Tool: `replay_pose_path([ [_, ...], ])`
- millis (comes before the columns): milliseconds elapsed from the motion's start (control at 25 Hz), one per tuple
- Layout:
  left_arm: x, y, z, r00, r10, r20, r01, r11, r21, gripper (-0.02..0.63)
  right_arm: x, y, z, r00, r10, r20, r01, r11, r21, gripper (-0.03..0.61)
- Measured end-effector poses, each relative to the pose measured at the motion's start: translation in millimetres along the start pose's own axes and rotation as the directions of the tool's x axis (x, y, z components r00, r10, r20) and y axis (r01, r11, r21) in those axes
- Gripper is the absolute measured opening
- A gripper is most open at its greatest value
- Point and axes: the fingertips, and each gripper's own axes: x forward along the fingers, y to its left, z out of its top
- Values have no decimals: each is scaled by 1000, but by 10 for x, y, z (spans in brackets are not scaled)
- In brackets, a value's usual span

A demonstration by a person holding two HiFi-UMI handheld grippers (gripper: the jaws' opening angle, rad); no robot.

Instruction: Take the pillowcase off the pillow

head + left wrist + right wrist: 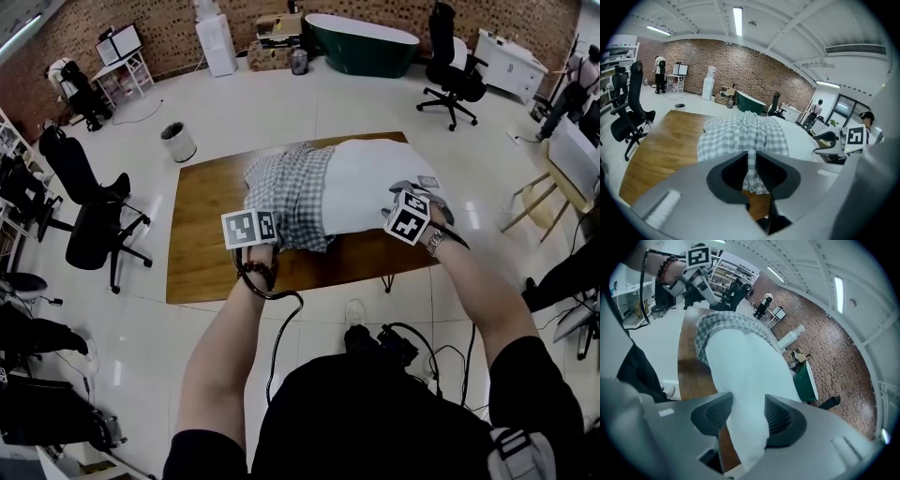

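A white pillow (pixel 370 183) lies on the wooden table (pixel 202 248), its left half still inside a grey-checked pillowcase (pixel 291 192). My left gripper (pixel 269 246) is at the near edge of the pillowcase. In the left gripper view, a narrow fold of checked cloth (pixel 751 164) runs between the jaws of the left gripper (pixel 751 161), which are pinched on it. My right gripper (pixel 392 212) is at the pillow's bare near right corner. In the right gripper view, the right gripper (pixel 747 413) has its jaws set wide, with the white corner (pixel 745 427) loose between them.
Black office chairs (pixel 89 211) stand left of the table, and a small bin (pixel 177 141) stands beyond its far left corner. A green tub (pixel 361 42) and another chair (pixel 452 70) are at the back. A wooden frame (pixel 539 202) stands to the right.
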Motion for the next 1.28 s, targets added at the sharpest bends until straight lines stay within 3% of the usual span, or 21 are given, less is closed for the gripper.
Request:
replay_pose_path([
  [200,-190,-85,120,999,39,19,-40,999,24,60,-259,116,188,996,65,61,-67,997,28,213],
  [360,-161,-121,234,999,30,18,-31,998,57,60,-328,10,302,994,66,83,-71,996,50,213],
  [560,-306,-293,568,997,74,-1,-73,990,121,60,-390,-297,494,991,70,113,-77,996,55,213],
  [760,-72,-270,595,996,90,-9,-88,986,139,61,-244,-474,494,986,69,149,-78,995,55,213],
  [1080,490,-461,1223,992,123,-40,-113,976,189,84,43,-1253,464,977,102,185,-113,992,50,213],
  [1280,942,-485,1543,986,139,-95,-114,966,231,143,327,-1648,489,970,143,195,-153,987,37,213],
])
